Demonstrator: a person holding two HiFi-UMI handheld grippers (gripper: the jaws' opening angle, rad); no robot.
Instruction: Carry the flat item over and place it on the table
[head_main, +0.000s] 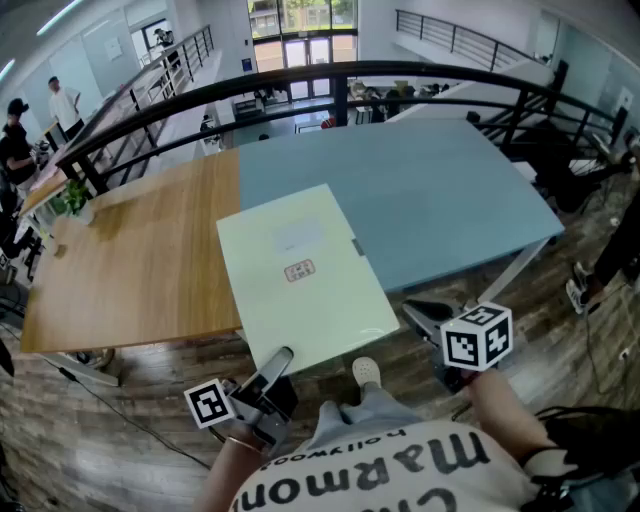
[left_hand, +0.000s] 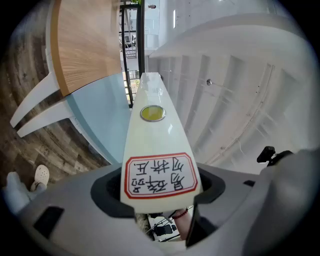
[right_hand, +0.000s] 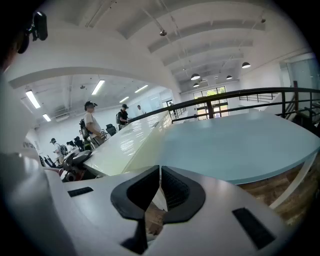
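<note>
A flat pale-green file case (head_main: 300, 275) with a red-bordered label lies tilted over the near edge where the wooden table (head_main: 130, 260) meets the blue table (head_main: 440, 200). Whether it rests on them I cannot tell. My left gripper (head_main: 278, 360) clamps the case's near left corner. In the left gripper view the labelled spine (left_hand: 157, 130) runs away from between the pads of that gripper (left_hand: 160, 200). My right gripper (head_main: 415, 312) is at the near right corner. In the right gripper view its jaws (right_hand: 160, 187) are nearly together, with a thin pale edge of the case (right_hand: 125, 150) between them.
A black railing (head_main: 300, 80) curves behind both tables. A small plant (head_main: 72, 198) stands on the wooden table's far left corner. People stand at the far left (head_main: 15, 150) and someone's feet show at the right (head_main: 580, 290). My own shoe (head_main: 366, 372) is below the case.
</note>
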